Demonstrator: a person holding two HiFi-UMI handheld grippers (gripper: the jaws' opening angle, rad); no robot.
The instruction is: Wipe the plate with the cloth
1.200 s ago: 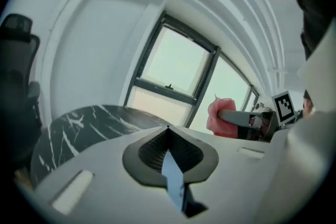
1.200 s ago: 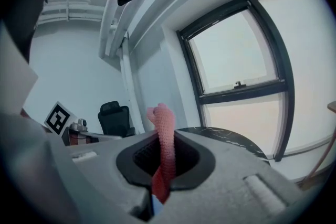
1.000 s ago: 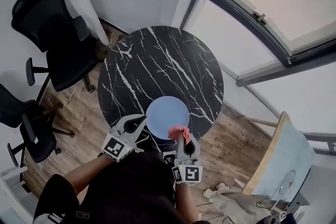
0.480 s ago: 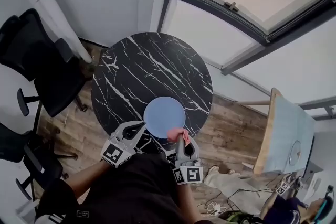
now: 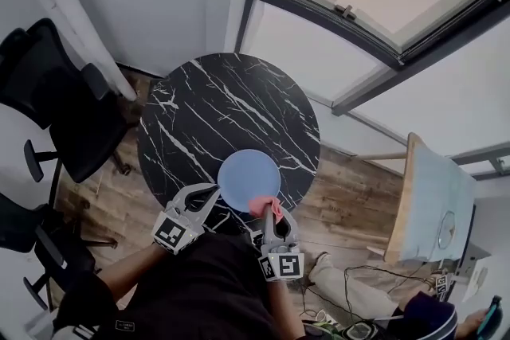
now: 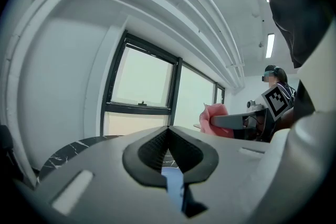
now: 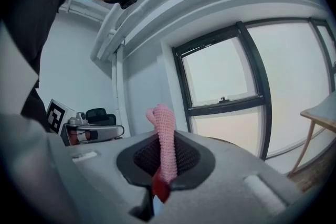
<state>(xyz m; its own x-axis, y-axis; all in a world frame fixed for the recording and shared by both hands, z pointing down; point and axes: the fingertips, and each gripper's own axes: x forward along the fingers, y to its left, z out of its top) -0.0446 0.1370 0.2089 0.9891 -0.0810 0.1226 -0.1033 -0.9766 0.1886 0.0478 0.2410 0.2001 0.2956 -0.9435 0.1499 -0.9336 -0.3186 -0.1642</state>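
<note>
Soft, even daylight is let in through the window (image 6: 142, 86), which is seen pale and washed out beyond the fingers (image 7: 185, 157). Straight lines are bent toward the dark round edges of both gripper views. The table (image 5: 231, 115) is shown sharp, without hard shadows.

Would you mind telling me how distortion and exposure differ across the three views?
Head view: evenly lit and sharp, the blue plate clear, window frame bowed. Left gripper view: fisheye circle with black corners, window washed pale. Right gripper view: same fisheye, pink cloth crisp against the bright window.
</note>
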